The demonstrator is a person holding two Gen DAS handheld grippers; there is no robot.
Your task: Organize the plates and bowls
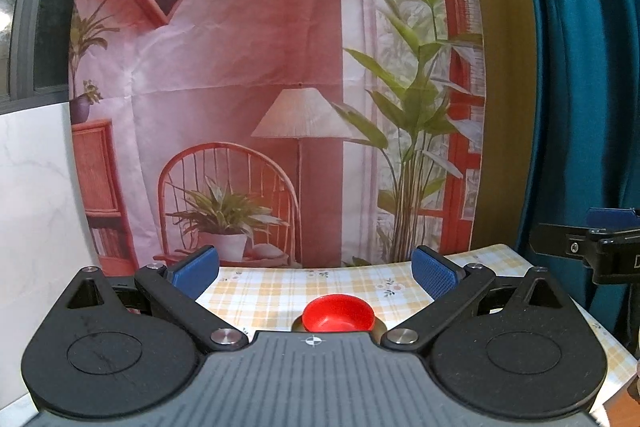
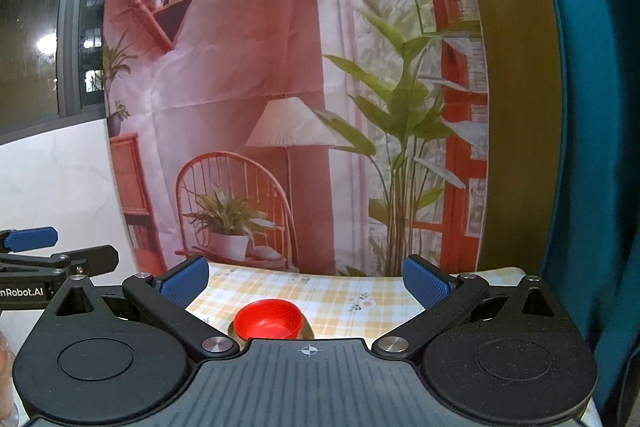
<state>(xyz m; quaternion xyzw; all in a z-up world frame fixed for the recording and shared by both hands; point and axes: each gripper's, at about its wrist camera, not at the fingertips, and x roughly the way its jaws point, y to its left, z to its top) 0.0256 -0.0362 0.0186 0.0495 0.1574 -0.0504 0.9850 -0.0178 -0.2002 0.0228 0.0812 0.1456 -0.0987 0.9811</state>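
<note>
A red bowl point(image 1: 338, 314) sits on a table with a yellow checked cloth point(image 1: 280, 287); a dark rim of something shows under it, mostly hidden by the gripper body. My left gripper point(image 1: 316, 269) is open and empty, held above the table just short of the bowl. In the right wrist view the same red bowl point(image 2: 268, 319) lies on the cloth point(image 2: 360, 299), slightly left of centre. My right gripper point(image 2: 306, 279) is open and empty, above and short of the bowl. Each gripper shows at the edge of the other's view.
A printed backdrop point(image 1: 280, 87) of a room with chair, lamp and plants hangs right behind the table's far edge. A teal curtain point(image 1: 580, 67) is on the right, a white marble wall point(image 1: 36, 207) on the left. The right gripper point(image 1: 608, 243) shows at the left view's right edge.
</note>
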